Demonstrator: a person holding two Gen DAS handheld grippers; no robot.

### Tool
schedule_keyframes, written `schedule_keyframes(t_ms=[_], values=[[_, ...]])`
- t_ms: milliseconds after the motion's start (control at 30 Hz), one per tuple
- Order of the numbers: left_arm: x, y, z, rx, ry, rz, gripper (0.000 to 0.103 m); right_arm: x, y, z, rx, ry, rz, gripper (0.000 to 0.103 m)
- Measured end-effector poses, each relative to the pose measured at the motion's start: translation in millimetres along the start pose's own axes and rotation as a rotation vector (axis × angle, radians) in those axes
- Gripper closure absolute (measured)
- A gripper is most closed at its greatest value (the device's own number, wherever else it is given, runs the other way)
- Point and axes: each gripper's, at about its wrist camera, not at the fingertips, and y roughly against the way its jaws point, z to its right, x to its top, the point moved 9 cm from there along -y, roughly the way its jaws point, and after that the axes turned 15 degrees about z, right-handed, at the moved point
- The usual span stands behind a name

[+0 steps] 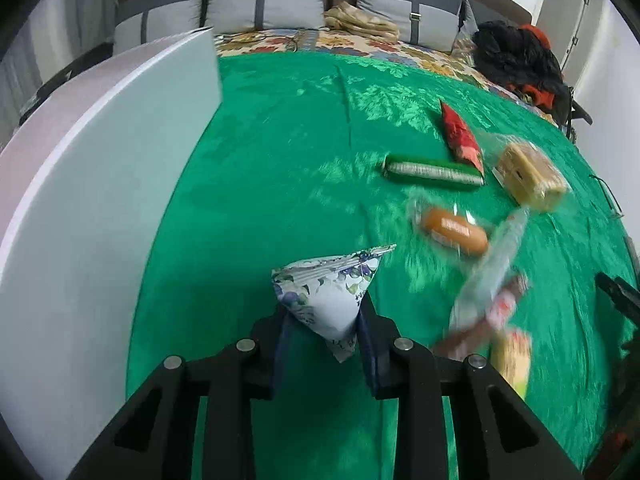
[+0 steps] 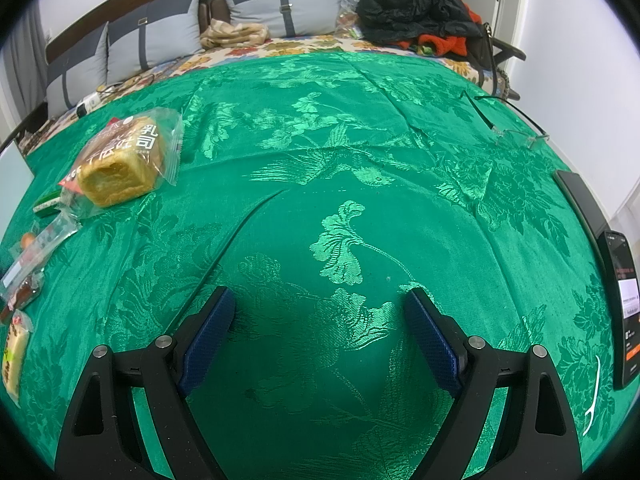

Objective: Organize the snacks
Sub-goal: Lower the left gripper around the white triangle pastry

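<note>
On your far left stands the white box (image 1: 100, 200), its wall rising beside the green cloth (image 1: 280, 140) that covers the bed, and nothing can be seen inside it from here. Just right of it, your left tool (image 1: 324, 320) is clamped on the floral pyramid packet (image 1: 332, 292): both pads press its sides, and it looks lifted clear of the cloth. That's the snack in hand, and I'd judge it bound for the box.

Moving right, the rest of the pile waits on the cloth. There's the green roll of biscuits (image 1: 432, 170), with the red pouch (image 1: 460, 136) touching its far end. Next comes the wrapped bread loaf (image 1: 528, 178), then the orange bun in clear wrap (image 1: 456, 230) nearer you. A blurred clear packet (image 1: 492, 276) lies beside that, and a yellow packet (image 1: 514, 360) sits at the near edge.

Further right, your right tool (image 2: 320, 332) hangs over bare cloth with its jaws wide apart and nothing between them. At the far right edge lies a phone (image 2: 622, 304), no part of the job.

So you're early on: one packet gripped, roughly six snacks left loose, none visibly put away.
</note>
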Motion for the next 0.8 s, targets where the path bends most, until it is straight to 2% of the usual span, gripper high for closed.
schedule_keyframes(t_ms=[100, 167, 233, 300, 367, 433, 500, 633, 700, 800], values=[[-14.8, 16.9, -0.2, 0.005, -0.029, 0.009, 0.073, 0.0, 0.0, 0.0, 0.000, 0.000, 0.000, 0.014], [-21.2, 18.7, 0.4, 0.032, -0.066, 0.018, 0.068, 0.0, -0.1, 0.0, 0.000, 0.000, 0.000, 0.014], [-26.0, 13.8, -1.4, 0.060, -0.082, 0.019, 0.037, 0.0, -0.2, 0.0, 0.000, 0.000, 0.000, 0.014], [-24.8, 9.4, -4.8, 0.072, -0.061, 0.045, 0.024, 0.1, -0.6, 0.4, 0.000, 0.000, 0.000, 0.014], [-23.5, 1.9, -10.9, 0.099, -0.037, 0.056, 0.020, 0.1, -0.5, 0.1, 0.000, 0.000, 0.000, 0.014], [-20.4, -5.0, -17.1, 0.120, -0.018, 0.058, 0.009, 0.1, -0.7, 0.2, 0.000, 0.000, 0.000, 0.014], [-19.9, -10.2, -23.9, 0.136, -0.003, 0.057, 0.002, 0.1, -0.6, 0.0, -0.002, 0.001, 0.000, 0.014], [-19.6, -12.5, -24.9, 0.144, 0.003, 0.063, 0.000, 2.6, -3.7, 0.1, -0.002, -0.007, -0.001, 0.013], [-19.3, -12.0, -24.7, 0.147, 0.003, 0.063, 0.000, 11.1, -15.7, 3.3, -0.035, -0.031, -0.004, 0.013], [-18.4, -11.8, -24.6, 0.147, 0.002, 0.063, 0.000, 21.6, -33.7, 5.6, -0.094, -0.071, -0.007, 0.007]])
